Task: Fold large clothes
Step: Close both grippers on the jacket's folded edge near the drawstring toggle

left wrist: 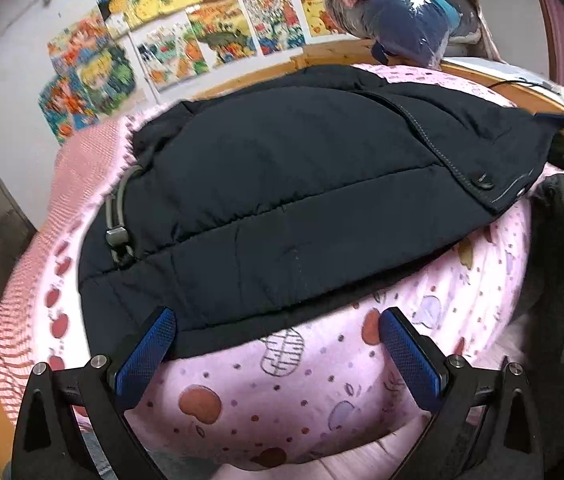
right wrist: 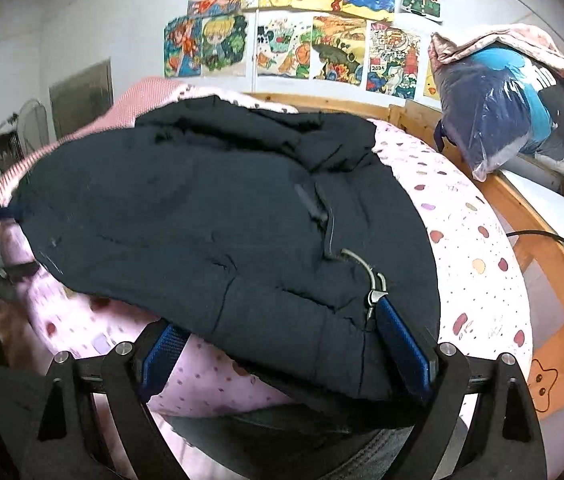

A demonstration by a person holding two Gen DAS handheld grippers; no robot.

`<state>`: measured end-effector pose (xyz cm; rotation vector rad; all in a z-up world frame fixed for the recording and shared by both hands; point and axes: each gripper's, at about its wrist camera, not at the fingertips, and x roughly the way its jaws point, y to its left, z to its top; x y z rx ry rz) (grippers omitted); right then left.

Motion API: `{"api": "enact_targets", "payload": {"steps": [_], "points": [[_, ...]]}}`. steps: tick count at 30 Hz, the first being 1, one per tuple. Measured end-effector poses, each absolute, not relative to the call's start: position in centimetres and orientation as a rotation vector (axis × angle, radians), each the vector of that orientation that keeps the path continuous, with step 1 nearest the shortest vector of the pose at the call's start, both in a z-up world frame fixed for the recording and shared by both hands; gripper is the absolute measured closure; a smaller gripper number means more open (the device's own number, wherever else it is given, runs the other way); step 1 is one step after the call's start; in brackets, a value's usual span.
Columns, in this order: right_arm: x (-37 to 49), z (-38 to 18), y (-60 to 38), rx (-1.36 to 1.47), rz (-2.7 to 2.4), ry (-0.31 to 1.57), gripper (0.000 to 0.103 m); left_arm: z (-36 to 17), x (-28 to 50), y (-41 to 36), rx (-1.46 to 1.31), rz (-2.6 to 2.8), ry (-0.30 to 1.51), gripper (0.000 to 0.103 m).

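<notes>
Both grippers, the left gripper (left wrist: pixel 277 332) and right gripper (right wrist: pixel 282 340), gape wide at the near hem of the dark padded jacket (left wrist: pixel 302 184) spread on the pink bedspread (left wrist: pixel 282 400), and should pinch only jacket fabric.

The jacket (left wrist: pixel 302 208) was matt, quilted cloth (its toggle (left wrist: pixel 117 236) dull metal). The bedsheet (left wrist: pixel 282 392) looked soft cotton, the bedframe (right wrist: pixel 538 220) bare wood, the bag (right wrist: pixel 494 120) glossy plastic.
</notes>
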<state>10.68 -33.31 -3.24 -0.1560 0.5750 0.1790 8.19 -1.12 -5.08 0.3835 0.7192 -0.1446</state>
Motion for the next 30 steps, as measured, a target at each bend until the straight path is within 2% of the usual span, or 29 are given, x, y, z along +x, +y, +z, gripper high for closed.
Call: {"api": "enact_targets", "payload": {"steps": [5,7,13,14,16,17,19,21,22,24,25,28,30], "points": [[11.6,-2.8,-34.2,-0.127,0.19,0.563,0.018,-4.9,7.4,-2.4,0.515,-0.044,0.594,0.003],[11.3,-2.6,-34.3,-0.108,0.193,0.561,0.018,-5.0,7.6,-2.7,0.545,-0.004,0.579,0.007],[11.4,-2.3,-34.7,-0.081,0.189,0.547,0.018,-4.9,8.7,-2.2,0.553,0.06,0.574,0.036],[11.5,-2.5,-34.7,-0.091,0.186,0.551,0.018,-4.9,8.8,-2.2,0.573,0.073,0.567,0.045],[11.4,-2.9,-34.6,-0.116,0.178,0.563,0.018,-4.8,8.8,-2.2,0.597,0.08,0.558,0.054],[11.3,-3.3,-34.5,-0.138,0.167,0.572,0.018,-4.7,8.8,-2.1,0.602,0.094,0.55,0.065],[11.2,-4.3,-34.3,-0.183,0.146,0.595,0.018,-4.3,8.9,-1.8,0.589,0.088,0.549,0.069],[11.0,-4.9,-34.1,-0.217,0.125,0.61,0.018,-3.8,8.9,-1.6,0.574,0.083,0.538,0.08],[11.0,-5.3,-34.2,-0.233,0.116,0.617,0.02,-3.5,8.9,-1.6,0.576,0.081,0.527,0.084],[10.8,-5.8,-34.2,-0.25,0.107,0.628,0.042,-2.9,8.6,-1.7,0.58,0.078,0.501,0.091],[10.6,-5.7,-34.1,-0.25,0.104,0.626,0.048,-2.5,8.4,-1.7,0.573,0.077,0.487,0.092],[10.1,-5.1,-34.1,-0.243,0.095,0.592,0.062,-1.3,7.7,-1.5,0.538,0.07,0.458,0.095],[9.5,-4.4,-34.0,-0.23,0.114,0.565,0.083,-0.8,7.2,-1.4,0.519,0.059,0.446,0.096]]}}
